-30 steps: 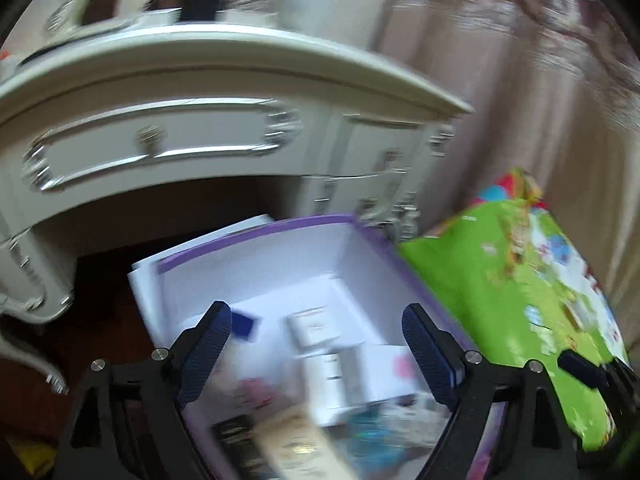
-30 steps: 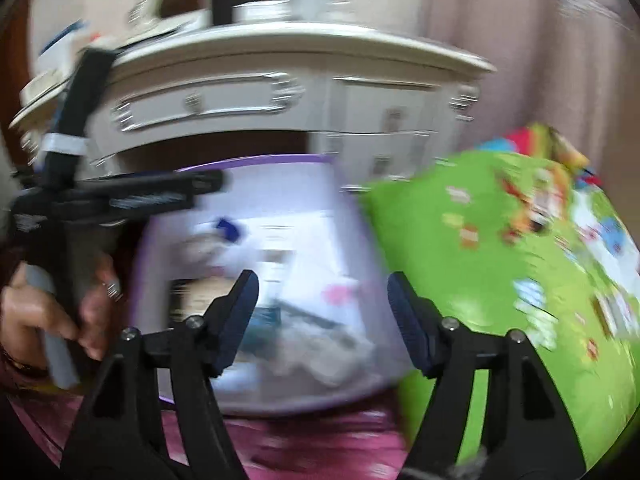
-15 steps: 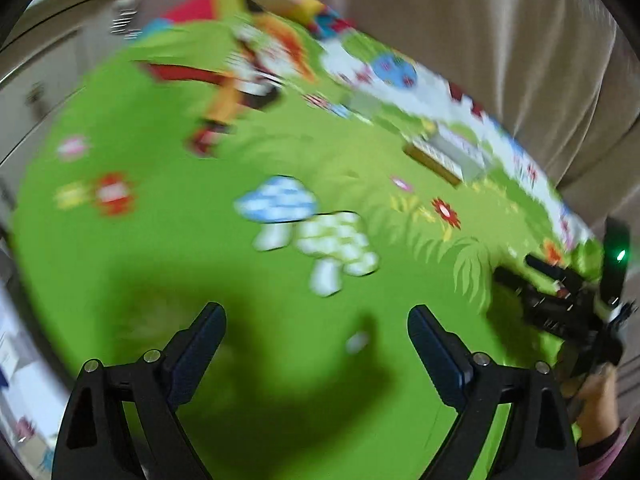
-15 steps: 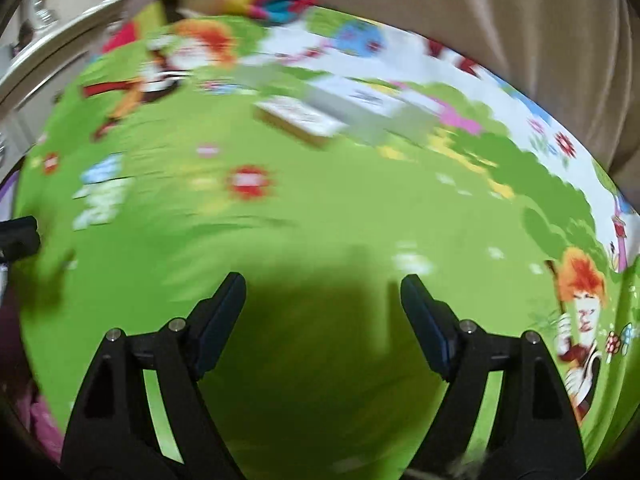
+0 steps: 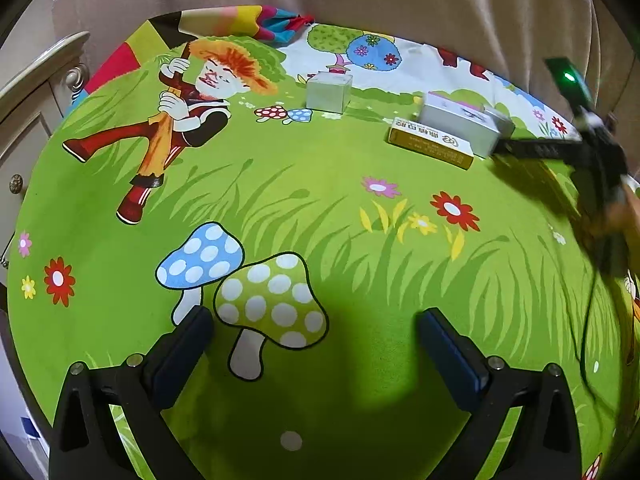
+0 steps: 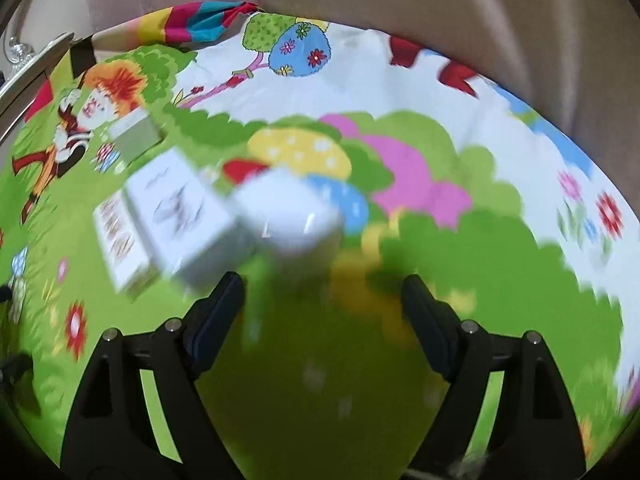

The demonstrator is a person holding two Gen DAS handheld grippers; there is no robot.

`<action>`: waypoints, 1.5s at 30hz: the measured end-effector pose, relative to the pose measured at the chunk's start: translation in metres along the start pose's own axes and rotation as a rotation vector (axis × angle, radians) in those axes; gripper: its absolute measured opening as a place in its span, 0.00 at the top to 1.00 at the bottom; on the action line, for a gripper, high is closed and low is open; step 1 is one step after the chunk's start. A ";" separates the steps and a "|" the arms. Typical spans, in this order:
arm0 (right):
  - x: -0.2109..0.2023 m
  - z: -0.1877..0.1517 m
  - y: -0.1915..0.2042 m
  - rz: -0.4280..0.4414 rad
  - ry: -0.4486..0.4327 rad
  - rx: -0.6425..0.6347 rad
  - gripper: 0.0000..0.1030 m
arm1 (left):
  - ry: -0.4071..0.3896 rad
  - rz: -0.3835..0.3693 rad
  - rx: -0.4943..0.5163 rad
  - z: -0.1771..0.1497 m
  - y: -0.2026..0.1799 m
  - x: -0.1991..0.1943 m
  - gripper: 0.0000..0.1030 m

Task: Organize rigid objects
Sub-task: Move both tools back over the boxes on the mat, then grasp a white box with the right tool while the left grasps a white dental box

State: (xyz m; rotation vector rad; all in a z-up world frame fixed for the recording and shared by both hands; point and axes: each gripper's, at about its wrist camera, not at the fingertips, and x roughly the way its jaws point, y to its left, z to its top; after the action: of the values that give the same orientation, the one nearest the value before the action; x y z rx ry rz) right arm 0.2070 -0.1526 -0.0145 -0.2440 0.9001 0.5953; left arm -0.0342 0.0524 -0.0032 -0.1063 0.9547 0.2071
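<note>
1. The task's things, a few small boxes, lie on the far part of a cartoon-print mat (image 5: 280, 200): a white box (image 5: 460, 122) leans on a yellow box (image 5: 430, 148), with a small white carton (image 6: 288, 212) just beside the white box on its right, blurred in the right wrist view.
2. A grey box (image 5: 329, 91) stands alone, well apart to the left of the white box.
3. The step in hand looks like the reach for the first pick. The right tool (image 6: 324, 292) has just been spreading its jaws; they stand fairly wide, nothing between them, just short of the carton.
4. The left tool (image 5: 316, 332) has just been spreading too, to its widest, empty, well short of the white box, over a printed mushroom.
5. The next move probably calls for the right tool to straddle the carton and close.
6. What crowds it: the white box touches or nearly touches the carton, so a jaw may nudge it.
7. Around: a curtain (image 5: 400, 8) behind the mat, a cream dresser (image 5: 36, 92) far left of the grey box.
</note>
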 end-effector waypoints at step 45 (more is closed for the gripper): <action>0.005 0.010 0.004 0.091 -0.032 -0.026 0.62 | 0.084 0.141 -0.184 0.128 -0.062 0.089 0.00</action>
State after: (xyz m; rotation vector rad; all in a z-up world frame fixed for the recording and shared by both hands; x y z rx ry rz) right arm 0.2132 -0.1431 -0.0122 -0.2171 0.8760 0.6944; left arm 0.1317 0.0266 -0.0023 -0.2189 1.0264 0.4234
